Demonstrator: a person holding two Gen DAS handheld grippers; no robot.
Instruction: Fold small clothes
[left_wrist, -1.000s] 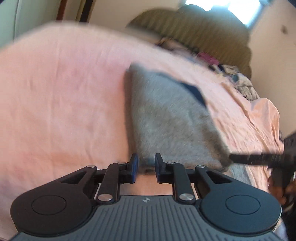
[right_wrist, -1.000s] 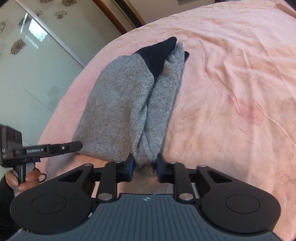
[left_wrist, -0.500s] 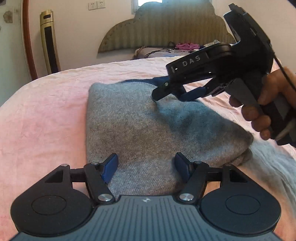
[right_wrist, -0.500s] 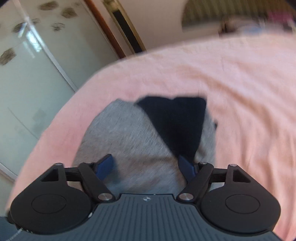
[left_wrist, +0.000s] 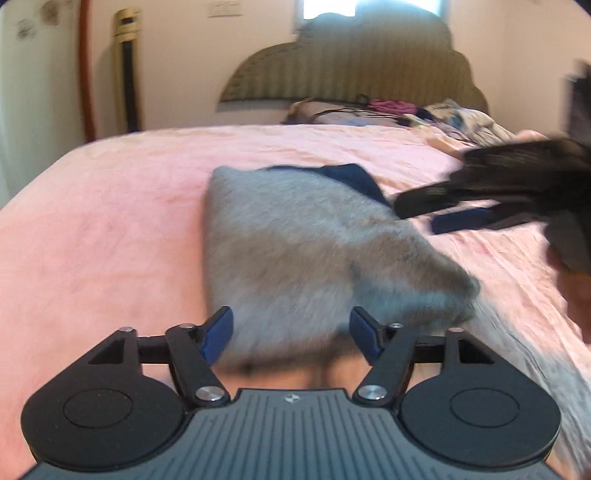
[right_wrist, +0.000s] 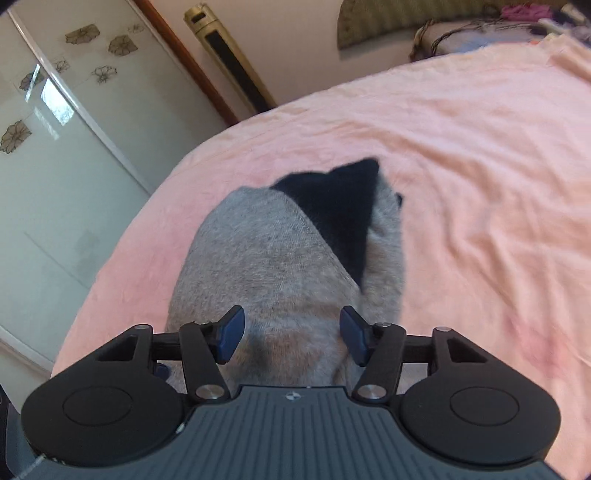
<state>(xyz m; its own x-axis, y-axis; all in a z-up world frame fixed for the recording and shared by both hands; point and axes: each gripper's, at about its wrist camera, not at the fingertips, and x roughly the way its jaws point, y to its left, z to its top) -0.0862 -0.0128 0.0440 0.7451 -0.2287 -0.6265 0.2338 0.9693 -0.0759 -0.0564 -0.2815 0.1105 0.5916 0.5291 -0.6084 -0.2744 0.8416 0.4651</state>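
In the left wrist view the left gripper (left_wrist: 291, 334) hangs low over the near edge of the grey knit garment (left_wrist: 295, 251), its blue pads spread and pressing on nothing; its jaws have just been opening, with only the garment's near hem lying below the gap. The garment lies folded into a compact bundle at about twelve o'clock from the jaws on the pink bedsheet (left_wrist: 110, 229), a dark navy part showing at its far end, around one o'clock. The right gripper (left_wrist: 436, 212) hovers blurred at two o'clock, just beside the bundle. By my reading this piece is essentially folded and let go; tidying or setting it aside may remain. No writing is legible here. In the right wrist view the right gripper (right_wrist: 291, 334) stands parted over the same bundle, which runs toward twelve o'clock; its jaws have just narrowed somewhat, gripping nothing. No label is readable.
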